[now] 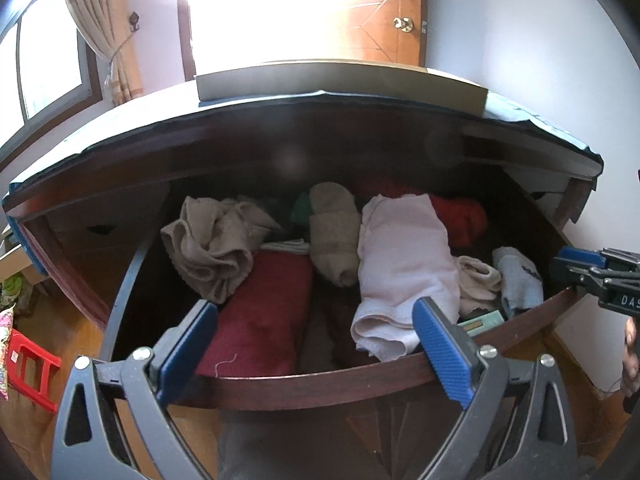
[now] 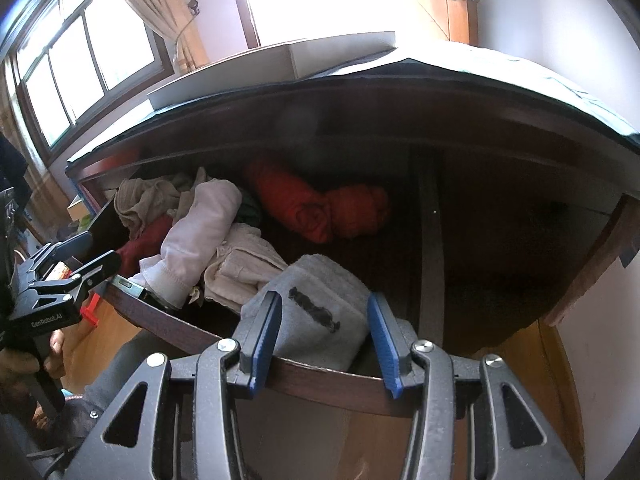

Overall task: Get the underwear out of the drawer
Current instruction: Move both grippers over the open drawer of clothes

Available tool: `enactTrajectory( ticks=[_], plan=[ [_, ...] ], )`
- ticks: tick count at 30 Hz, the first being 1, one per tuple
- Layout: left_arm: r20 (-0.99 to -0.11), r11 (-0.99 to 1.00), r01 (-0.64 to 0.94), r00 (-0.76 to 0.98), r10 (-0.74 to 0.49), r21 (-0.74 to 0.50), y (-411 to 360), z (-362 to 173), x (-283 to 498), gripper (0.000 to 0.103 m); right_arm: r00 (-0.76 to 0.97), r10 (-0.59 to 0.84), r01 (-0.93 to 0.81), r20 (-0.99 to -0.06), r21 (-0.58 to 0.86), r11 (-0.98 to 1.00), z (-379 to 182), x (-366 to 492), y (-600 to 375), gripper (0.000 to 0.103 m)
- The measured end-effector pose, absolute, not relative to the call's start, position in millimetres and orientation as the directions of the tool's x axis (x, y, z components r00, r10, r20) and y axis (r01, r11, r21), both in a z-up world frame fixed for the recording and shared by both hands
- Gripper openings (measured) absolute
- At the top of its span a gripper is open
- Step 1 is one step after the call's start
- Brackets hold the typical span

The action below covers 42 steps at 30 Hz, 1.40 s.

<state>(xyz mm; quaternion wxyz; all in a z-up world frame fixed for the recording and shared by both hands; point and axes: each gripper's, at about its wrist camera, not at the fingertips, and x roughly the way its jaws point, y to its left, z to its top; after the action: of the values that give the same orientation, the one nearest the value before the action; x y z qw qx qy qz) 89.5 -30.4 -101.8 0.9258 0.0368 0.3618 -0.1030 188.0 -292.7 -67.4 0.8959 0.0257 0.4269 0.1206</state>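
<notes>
Over the drawer's (image 1: 304, 384) front rim my left gripper (image 1: 316, 344) hangs wide open and empty, the maroon roll (image 1: 264, 312) and pale pink roll (image 1: 404, 264) lying lengthwise ahead of it. Further right, my right gripper (image 2: 326, 334) stands half-open astride the grey folded underwear (image 2: 320, 304); neither pad looks pressed in. That piece runs away from my fingers, so the right hand is nearer.

One open dark wooden drawer (image 1: 320, 384) beneath left gripper (image 1: 316, 344). Inside, ahead of it: two beige cloth bundles (image 1: 216, 240), two red rolled garments (image 2: 316, 208), one maroon folded cloth (image 1: 264, 312), one pale pink folded cloth (image 1: 404, 264).
</notes>
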Motion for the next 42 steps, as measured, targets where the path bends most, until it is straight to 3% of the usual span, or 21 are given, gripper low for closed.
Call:
enactTrajectory(
  ticks=[42],
  plan=[
    [-0.676, 0.975, 0.222, 0.716, -0.176, -0.020, -27, -102, 89, 0.098, 0.603, 0.229, -0.194, -0.764, 0.138, 0.971, -66, 187, -297, 0.048]
  ],
)
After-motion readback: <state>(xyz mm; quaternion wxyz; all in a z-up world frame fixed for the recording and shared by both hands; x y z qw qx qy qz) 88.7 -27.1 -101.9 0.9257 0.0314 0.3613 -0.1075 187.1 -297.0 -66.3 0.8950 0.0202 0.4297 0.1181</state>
